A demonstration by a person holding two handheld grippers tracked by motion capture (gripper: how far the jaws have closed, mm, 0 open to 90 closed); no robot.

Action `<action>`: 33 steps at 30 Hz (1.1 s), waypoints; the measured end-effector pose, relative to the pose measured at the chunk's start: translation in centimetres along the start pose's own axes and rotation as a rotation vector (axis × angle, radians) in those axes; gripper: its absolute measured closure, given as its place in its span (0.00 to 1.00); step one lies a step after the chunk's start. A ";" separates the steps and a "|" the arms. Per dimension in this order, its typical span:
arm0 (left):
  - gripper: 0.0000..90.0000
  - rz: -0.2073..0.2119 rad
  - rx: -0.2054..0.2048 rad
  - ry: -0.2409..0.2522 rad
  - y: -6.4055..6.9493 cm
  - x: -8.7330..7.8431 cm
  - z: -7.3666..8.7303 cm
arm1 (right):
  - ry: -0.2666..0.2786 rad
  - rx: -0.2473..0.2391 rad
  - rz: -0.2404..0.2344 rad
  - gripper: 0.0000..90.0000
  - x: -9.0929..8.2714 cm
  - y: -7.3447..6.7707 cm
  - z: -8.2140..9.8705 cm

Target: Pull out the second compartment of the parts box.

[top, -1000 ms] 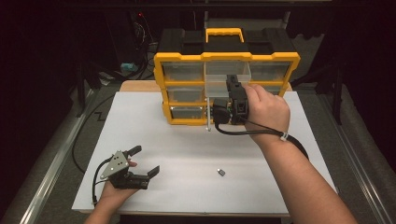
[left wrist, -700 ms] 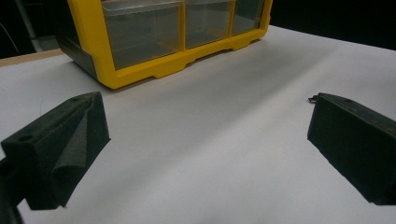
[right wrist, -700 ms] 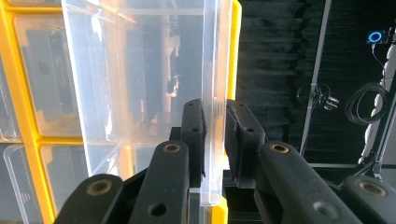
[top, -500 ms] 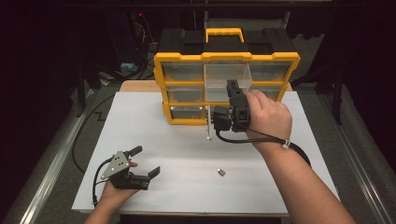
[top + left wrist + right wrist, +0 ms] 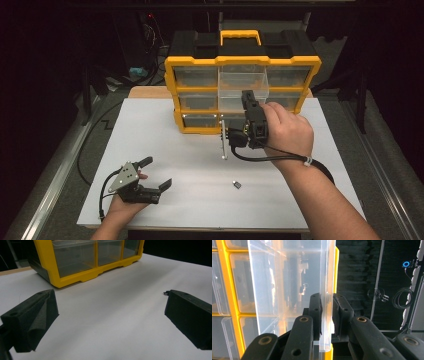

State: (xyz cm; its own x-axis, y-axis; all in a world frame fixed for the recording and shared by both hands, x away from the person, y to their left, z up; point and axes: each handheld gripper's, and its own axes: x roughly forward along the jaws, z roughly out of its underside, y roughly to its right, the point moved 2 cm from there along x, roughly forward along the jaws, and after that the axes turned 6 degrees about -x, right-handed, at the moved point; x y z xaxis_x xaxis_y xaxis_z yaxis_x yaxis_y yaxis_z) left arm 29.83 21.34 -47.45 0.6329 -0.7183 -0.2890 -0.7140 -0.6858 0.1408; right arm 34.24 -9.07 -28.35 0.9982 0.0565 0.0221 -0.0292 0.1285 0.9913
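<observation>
Clear plastic drawer (image 5: 294,290), smooth and boxy, sticks out of the yellow cabinet (image 5: 242,62); the right gripper (image 5: 327,312) pinches its thin wall between black pads. Left gripper (image 5: 152,180) rests on the matte white table (image 5: 190,165), foam jaws spread wide, holding nothing.

Overhead forward-down view, two close jaw-level views, all sharing yellow organizer (image 5: 240,90).

A yellow-and-black organizer (image 5: 200,82) with clear drawers (image 5: 242,79) stands on a white table (image 5: 150,130).
</observation>
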 end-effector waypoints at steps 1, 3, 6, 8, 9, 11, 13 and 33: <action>0.00 0.001 0.001 -0.001 0.0 0.0 0.0 | -0.003 0.008 0.000 0.88 -0.1 -0.1 0.0; 0.00 0.001 -0.001 0.001 0.0 0.0 0.0 | 0.000 0.001 0.000 0.88 -0.1 -0.2 0.1; 0.00 0.001 -0.004 0.003 -0.1 0.1 0.0 | 0.001 0.008 0.001 0.88 -0.2 -0.4 0.1; 0.00 0.002 -0.001 -0.001 0.0 0.1 0.0 | 0.005 0.013 0.008 0.88 -0.3 -0.5 0.1; 0.00 0.002 0.000 0.000 0.0 0.1 0.0 | 0.007 0.014 0.011 0.88 -0.3 -0.5 0.1; 0.00 0.002 0.002 0.003 0.1 0.0 0.0 | 0.003 0.021 0.011 0.88 -0.3 -0.6 0.1; 0.00 0.002 0.004 0.001 0.0 0.0 0.0 | 0.006 0.019 0.011 0.87 -0.3 -0.6 0.1; 0.00 -0.018 0.000 -0.013 -0.1 0.1 0.1 | 0.024 0.085 -0.030 0.60 -2.3 -2.1 1.4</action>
State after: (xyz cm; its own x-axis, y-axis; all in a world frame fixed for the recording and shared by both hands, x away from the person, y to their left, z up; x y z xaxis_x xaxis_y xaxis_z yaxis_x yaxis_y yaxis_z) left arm 29.89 21.36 -47.58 0.6417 -0.7042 -0.3039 -0.7025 -0.6987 0.1355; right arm 32.07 -10.84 -30.29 0.9969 0.0780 -0.0103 0.0067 0.0459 0.9989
